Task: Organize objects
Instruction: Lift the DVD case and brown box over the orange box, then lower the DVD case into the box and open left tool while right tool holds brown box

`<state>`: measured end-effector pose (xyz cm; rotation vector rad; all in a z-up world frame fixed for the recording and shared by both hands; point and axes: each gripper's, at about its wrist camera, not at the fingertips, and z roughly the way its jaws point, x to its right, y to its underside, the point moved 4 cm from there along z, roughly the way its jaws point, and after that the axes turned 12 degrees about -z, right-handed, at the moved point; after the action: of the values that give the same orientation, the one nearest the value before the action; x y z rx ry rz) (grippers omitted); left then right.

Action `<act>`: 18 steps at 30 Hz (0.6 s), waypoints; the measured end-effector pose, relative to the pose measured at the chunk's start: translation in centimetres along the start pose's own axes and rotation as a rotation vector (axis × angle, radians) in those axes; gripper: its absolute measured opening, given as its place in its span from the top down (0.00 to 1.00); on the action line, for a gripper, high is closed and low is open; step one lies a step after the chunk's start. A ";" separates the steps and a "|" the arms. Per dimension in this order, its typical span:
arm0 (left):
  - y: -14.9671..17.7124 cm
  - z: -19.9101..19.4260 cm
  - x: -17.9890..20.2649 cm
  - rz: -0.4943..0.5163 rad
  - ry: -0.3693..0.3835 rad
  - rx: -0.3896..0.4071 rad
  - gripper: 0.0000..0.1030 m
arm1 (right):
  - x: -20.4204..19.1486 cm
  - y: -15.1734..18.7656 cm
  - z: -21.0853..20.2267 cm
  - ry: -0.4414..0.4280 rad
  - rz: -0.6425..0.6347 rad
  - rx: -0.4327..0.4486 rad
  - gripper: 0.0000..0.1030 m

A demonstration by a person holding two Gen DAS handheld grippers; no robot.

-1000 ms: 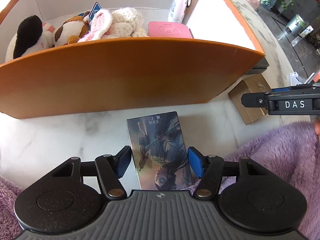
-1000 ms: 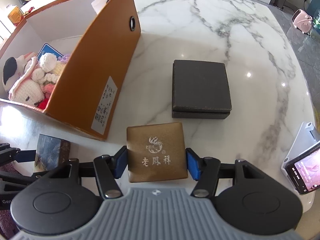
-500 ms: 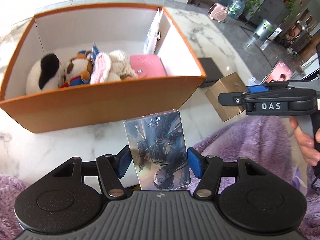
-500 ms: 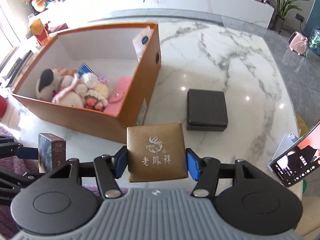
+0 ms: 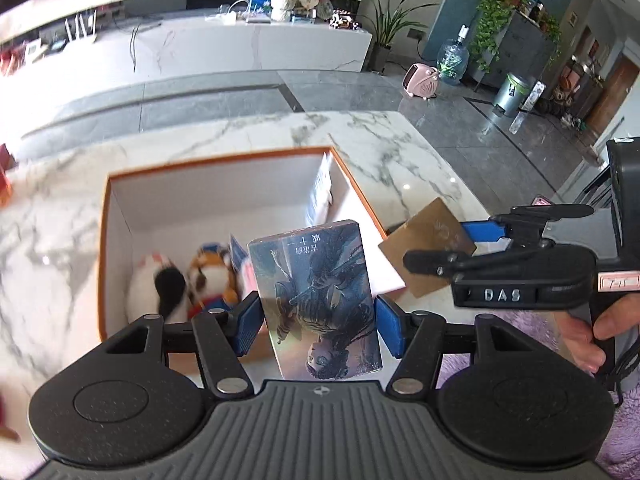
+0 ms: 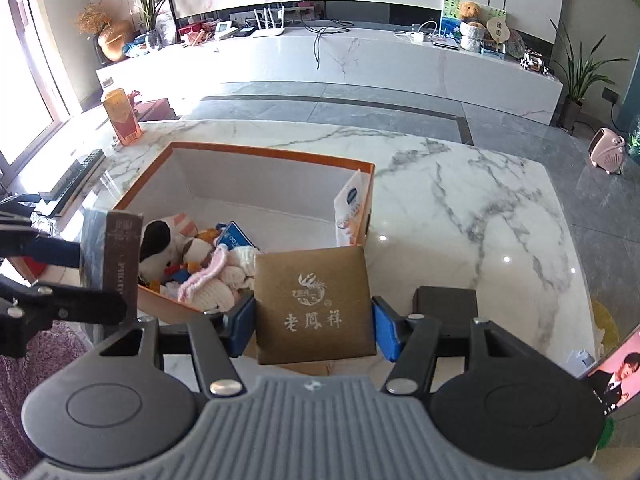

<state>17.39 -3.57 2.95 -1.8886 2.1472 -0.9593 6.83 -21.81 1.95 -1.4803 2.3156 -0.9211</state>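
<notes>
The picture box (image 5: 320, 300) is pinched in my left jaws, the gold box (image 6: 314, 304) in my right jaws, both up over the near side of the orange box (image 6: 256, 152) with soft toys (image 6: 208, 272).

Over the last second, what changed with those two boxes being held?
Both were lifted off the table: the picture box and the gold box now hang above the orange bin's near edge. Both jaws stayed clamped; the toys and dark box stayed put.
</notes>
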 end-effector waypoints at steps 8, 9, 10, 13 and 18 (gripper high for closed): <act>-4.7 5.0 1.6 0.331 -0.054 -0.050 0.32 | 2.1 -3.8 2.4 0.005 -0.002 -0.001 0.40; -4.9 6.1 1.9 0.373 -0.064 -0.057 0.32 | 2.4 -4.2 2.7 0.011 -0.006 -0.004 0.40; -5.2 7.3 2.2 0.425 -0.082 -0.064 0.32 | 2.6 -4.5 3.0 0.016 -0.013 -0.008 0.40; -5.4 10.3 3.2 0.601 -0.119 -0.083 0.32 | 3.0 -5.1 4.0 0.030 -0.033 -0.026 0.40; -5.1 15.9 3.7 0.827 -0.164 -0.181 0.32 | 4.0 -5.4 5.7 0.048 -0.043 -0.063 0.40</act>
<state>28.61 -13.04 -5.75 -0.8839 2.5882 -0.4262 11.87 -28.99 1.41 -1.5545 2.3760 -0.9127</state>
